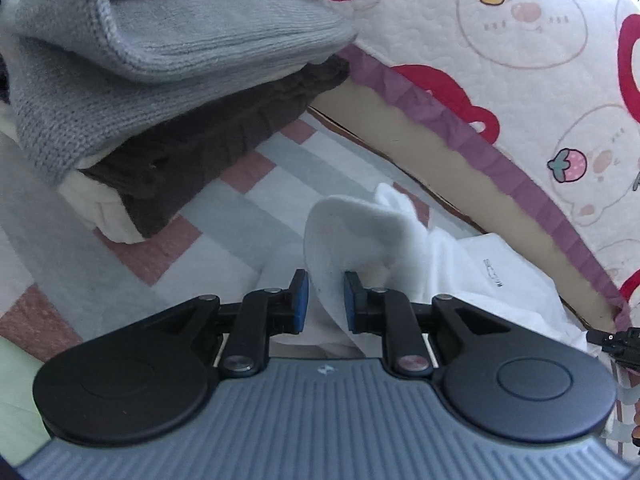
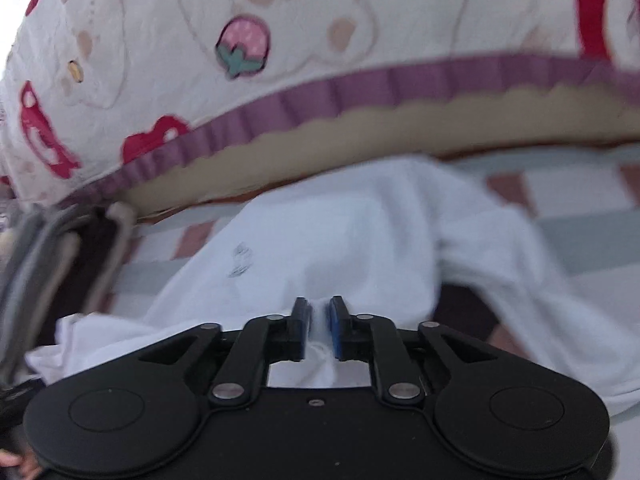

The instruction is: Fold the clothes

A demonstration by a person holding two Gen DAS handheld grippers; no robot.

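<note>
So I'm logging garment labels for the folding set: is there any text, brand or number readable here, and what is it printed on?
Small dark print on the white garment, left wrist view: sideways and too small to read.
Grey print on the same white garment, right wrist view: blurred, unreadable.
Small pale emblem on the left gripper's grey body: a mark, not legible text.
Quilted cover: bears, hearts and strawberries only, no words.

Soft daylight, right view motion-blurred

Each hand-held gripper (image 1: 326, 300) (image 2: 320, 328): black linkage arms, 2 blue-padded fingers (image 1: 301, 296), silver rivets.
</note>
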